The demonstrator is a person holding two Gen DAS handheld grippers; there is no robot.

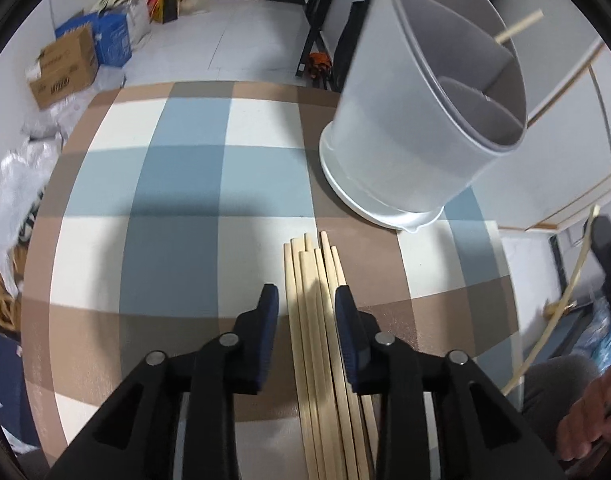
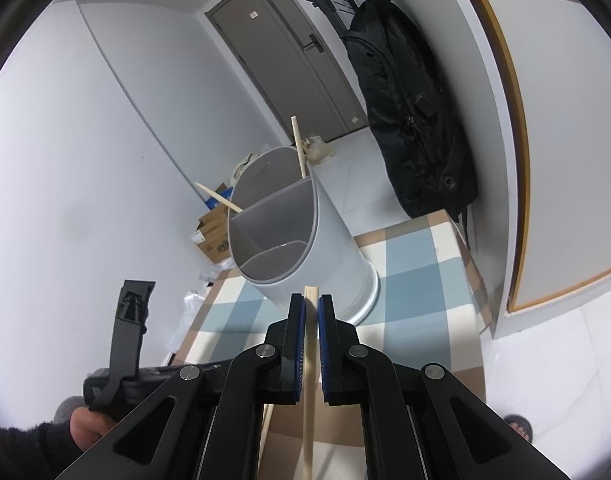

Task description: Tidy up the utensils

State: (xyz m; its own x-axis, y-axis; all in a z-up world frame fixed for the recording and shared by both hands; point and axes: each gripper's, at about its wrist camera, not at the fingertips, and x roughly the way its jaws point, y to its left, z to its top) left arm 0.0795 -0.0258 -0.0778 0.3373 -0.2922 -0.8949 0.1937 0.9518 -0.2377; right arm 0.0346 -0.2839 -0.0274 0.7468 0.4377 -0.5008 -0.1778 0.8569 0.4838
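**One chopstick in the claw, the holder dead ahead**

The right gripper (image 2: 311, 308) is clamped on a single chopstick (image 2: 308, 380), its blue pads pressed to either side of the pale, smooth wooden stick, whose squared tip pokes out just past the fingertips. Straight ahead of that claw, and close, stands the utensil holder (image 2: 329, 236): a grey, matte plastic tub, round-walled, split by curved partitions into compartments, on a lighter base. Two sticks (image 2: 299, 148) already lean out of its far compartment.

The left gripper (image 1: 307, 300) hangs wide open over the checked tablecloth (image 1: 177, 184), its fingers straddling the loose bundle of chopsticks (image 1: 313, 320) that lies flat and runs forward between them. I cannot tell if the pads touch the wood. The holder sits ahead and to the right of this claw.

As I judge it, the step in hand is carrying the held stick to the holder. Next, its tip needs lining up over the same compartment, then lowering before release; thin, slick wood could pivot in the pads or catch a partition edge.
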